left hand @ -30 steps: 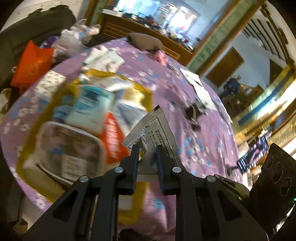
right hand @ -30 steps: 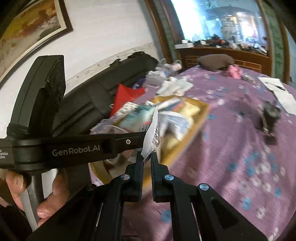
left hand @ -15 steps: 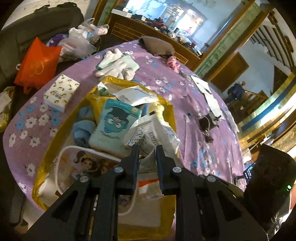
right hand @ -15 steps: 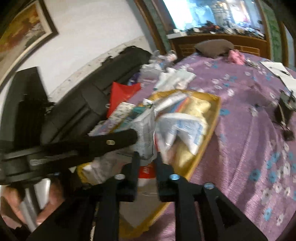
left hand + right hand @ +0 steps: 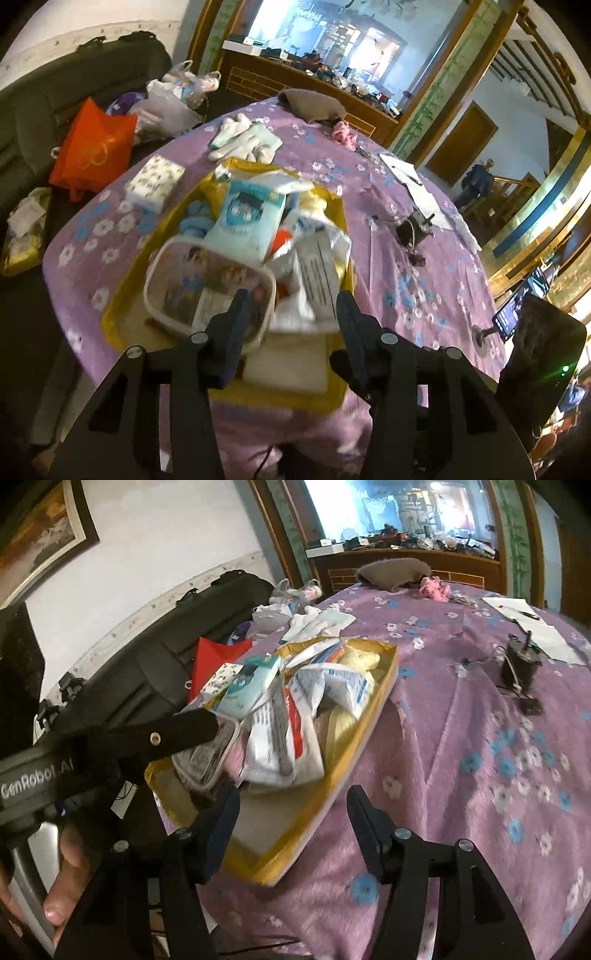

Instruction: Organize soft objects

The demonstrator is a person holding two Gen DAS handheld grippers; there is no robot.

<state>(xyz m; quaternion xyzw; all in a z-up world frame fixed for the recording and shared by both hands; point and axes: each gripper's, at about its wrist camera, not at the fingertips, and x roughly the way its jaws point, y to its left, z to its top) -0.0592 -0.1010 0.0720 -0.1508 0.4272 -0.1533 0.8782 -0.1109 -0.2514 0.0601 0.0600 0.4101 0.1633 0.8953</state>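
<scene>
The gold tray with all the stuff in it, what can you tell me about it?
The gold tray is a shallow, shiny yellow-gold rectangle with low walls, looking like a card box lid. It lies flat on the purple flowered cloth. Soft packets fill most of it: a teal cartoon tissue pack, crumpled white printed bags, a clear pouch and something blue. The near end shows bare pale floor. Neither open gripper touches it.

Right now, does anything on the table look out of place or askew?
Yes: the gold tray juts past the table edge. Its packets are heaped crookedly. White gloves and a tissue pack lie outside it.
</scene>
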